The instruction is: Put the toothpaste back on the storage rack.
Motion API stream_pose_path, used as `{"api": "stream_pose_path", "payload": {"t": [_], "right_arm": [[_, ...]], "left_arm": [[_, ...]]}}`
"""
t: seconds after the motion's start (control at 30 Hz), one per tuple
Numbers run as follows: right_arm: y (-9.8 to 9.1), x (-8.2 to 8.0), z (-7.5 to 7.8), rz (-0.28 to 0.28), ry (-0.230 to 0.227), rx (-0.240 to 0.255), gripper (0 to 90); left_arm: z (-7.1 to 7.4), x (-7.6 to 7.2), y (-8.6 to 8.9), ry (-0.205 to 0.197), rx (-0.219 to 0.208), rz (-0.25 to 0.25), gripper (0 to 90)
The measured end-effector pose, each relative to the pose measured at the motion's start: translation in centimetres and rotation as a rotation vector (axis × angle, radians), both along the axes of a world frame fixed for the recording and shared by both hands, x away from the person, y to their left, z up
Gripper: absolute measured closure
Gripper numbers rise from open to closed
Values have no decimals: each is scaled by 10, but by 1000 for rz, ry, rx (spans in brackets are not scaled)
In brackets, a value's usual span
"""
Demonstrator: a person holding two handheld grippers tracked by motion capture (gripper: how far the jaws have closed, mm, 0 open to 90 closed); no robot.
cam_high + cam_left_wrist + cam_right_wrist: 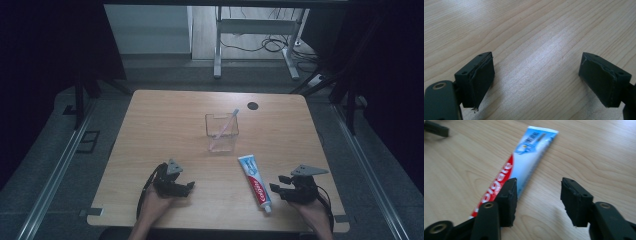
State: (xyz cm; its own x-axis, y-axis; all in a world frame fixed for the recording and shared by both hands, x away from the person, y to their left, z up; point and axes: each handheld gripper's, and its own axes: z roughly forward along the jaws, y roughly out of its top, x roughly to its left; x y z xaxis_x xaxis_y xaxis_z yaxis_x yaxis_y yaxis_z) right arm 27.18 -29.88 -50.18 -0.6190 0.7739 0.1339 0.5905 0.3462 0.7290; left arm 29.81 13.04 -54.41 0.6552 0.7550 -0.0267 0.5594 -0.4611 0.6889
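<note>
Right gripper: jaws part open, nothing between them, bare wood in the gap; one jaw sits over the edge of the toothpaste tube, whether it touches is hard to tell from the right gripper view, the other stands off on the far side, clear of the tube. So no grip yet, released. Left gripper: jaws spread wide over plain wood, nothing held, idle. From the high view the right gripper sits at the near right of the surface, just beside the cap end of the toothpaste tube, which lies flat, diagonal, flat end pointing toward the clear cup in the middle. Cup stands upright with a toothbrush leaning in it. Left gripper rests near-left, well apart from the tube and the cup. Step in hand, my read: lining up for the pick of the tube, likely to go in the cup with the brush. Next move calls for shifting the right jaws sideways so the tube body lies between both, lowering to the surface, then clenching across the width. Tube is flat and soft, so a pinch near the middle looks safer than at the thin crimped end.
</note>
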Motion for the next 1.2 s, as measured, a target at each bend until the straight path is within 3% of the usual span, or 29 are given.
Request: {"api": "stream_pose_path", "payload": {"t": [0.23, 0.47, 0.7, 0.9, 1.2], "right_arm": [[18, -3, 6, 92, 15, 9, 676], [38, -8, 7, 166, 35, 26, 743], [60, -14, 3, 217, 49, 10, 795], [65, -13, -6, 209, 106, -28, 804], [59, -11, -8, 195, 120, -29, 782]], "left_arm": [[0, 0, 0, -1, 1, 3, 134], [0, 0, 0, -1, -3, 5, 134], [0, 0, 0, -1, -3, 6, 134], [0, 0, 0, -1, -3, 7, 134], [0, 0, 0, -2, -3, 7, 134]]}}
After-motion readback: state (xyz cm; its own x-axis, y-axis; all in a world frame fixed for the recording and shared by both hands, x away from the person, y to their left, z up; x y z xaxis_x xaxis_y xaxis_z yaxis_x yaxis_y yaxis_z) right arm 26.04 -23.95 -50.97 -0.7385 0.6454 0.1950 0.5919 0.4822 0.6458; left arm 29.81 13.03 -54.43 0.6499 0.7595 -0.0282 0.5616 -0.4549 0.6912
